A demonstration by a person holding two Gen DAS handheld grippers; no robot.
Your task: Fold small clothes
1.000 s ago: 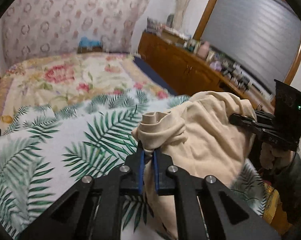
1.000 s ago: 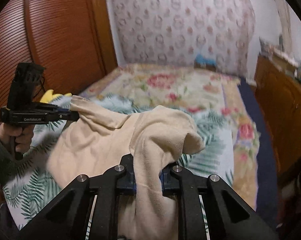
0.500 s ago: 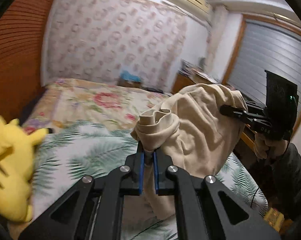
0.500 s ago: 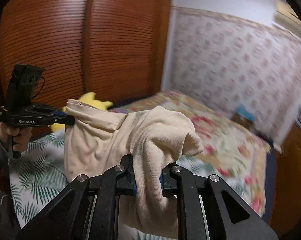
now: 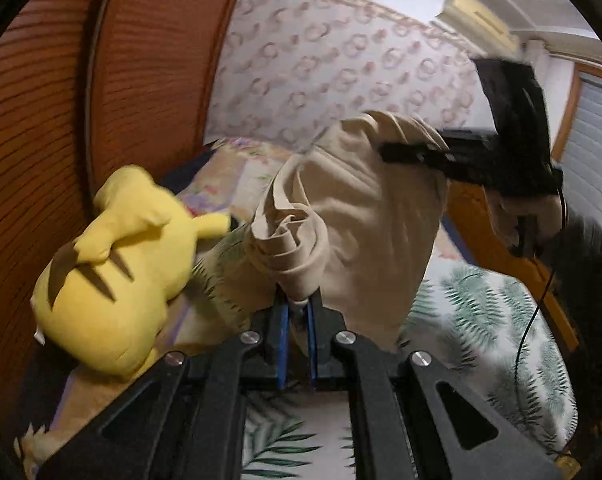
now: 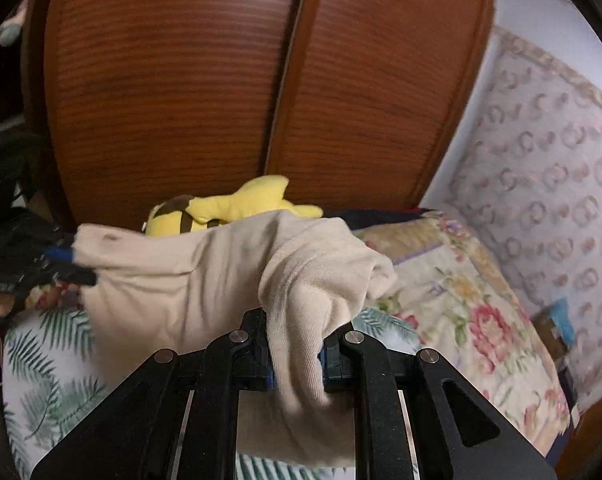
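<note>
Cloth first, from the left wrist: the left gripper [image 5: 299, 312] pinches a bunched edge of the beige garment [image 5: 365, 216], which hangs above the palm-print sheet [image 5: 501, 320] beside a yellow plush toy [image 5: 117, 264]. From the right wrist, the right gripper [image 6: 297, 356] clamps soft ribbed knit, possibly a cuff. Keeping both corners taut and level should lay it flat.
</note>
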